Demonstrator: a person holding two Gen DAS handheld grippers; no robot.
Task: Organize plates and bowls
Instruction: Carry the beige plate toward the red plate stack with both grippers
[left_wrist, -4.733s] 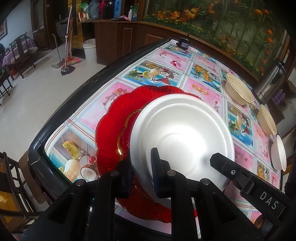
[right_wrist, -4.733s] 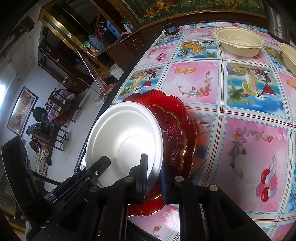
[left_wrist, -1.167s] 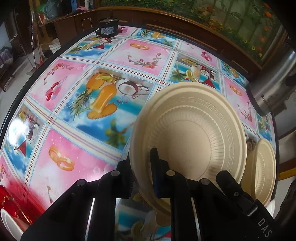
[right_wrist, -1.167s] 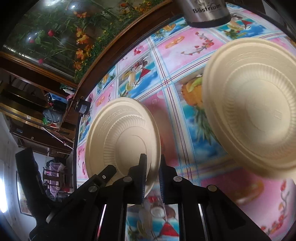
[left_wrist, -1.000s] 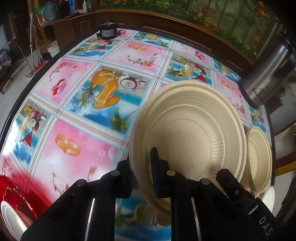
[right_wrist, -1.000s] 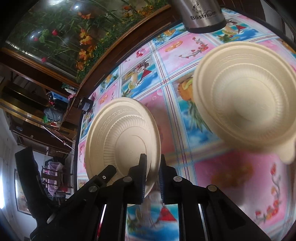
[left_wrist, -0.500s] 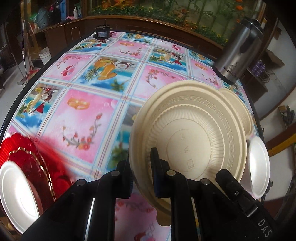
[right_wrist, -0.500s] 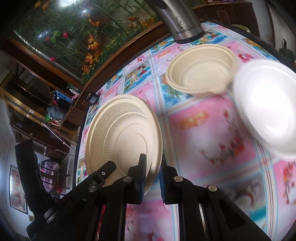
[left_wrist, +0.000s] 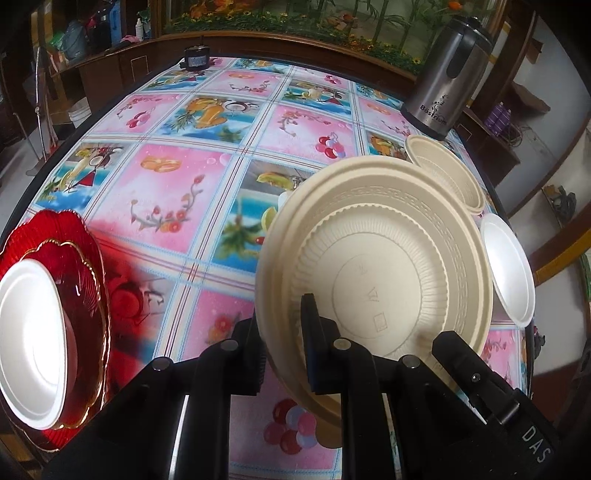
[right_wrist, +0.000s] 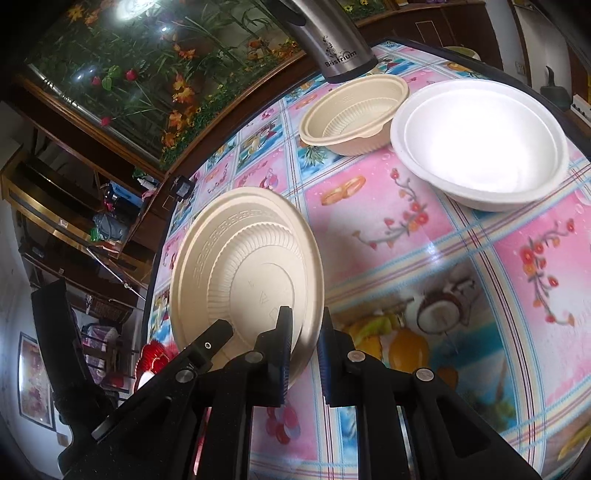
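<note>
Here, in the left wrist view, the left gripper (left_wrist: 282, 343) is clamped on the near rim of a tilted beige bowl (left_wrist: 376, 266), held above the patterned tablecloth (left_wrist: 173, 192). Only this view shows the plates plainly: two red scalloped plates (left_wrist: 88, 258), nested at the left table edge, with one white plate (left_wrist: 29, 339) on top. Beyond the held bowl sit one more beige bowl (left_wrist: 443, 173) and one white bowl (left_wrist: 508, 266), near a steel flask (left_wrist: 443, 74).

From the right wrist view, the right gripper (right_wrist: 304, 358) is pinched on the opposite rim of the same beige bowl (right_wrist: 243, 266), so both grippers carry one bowl. This view shows the resting beige bowl (right_wrist: 351, 118) and white bowl (right_wrist: 480, 144) upright and just beside each other, which the left view hides. Of the red plates only a sliver (right_wrist: 153, 356) shows.
</note>
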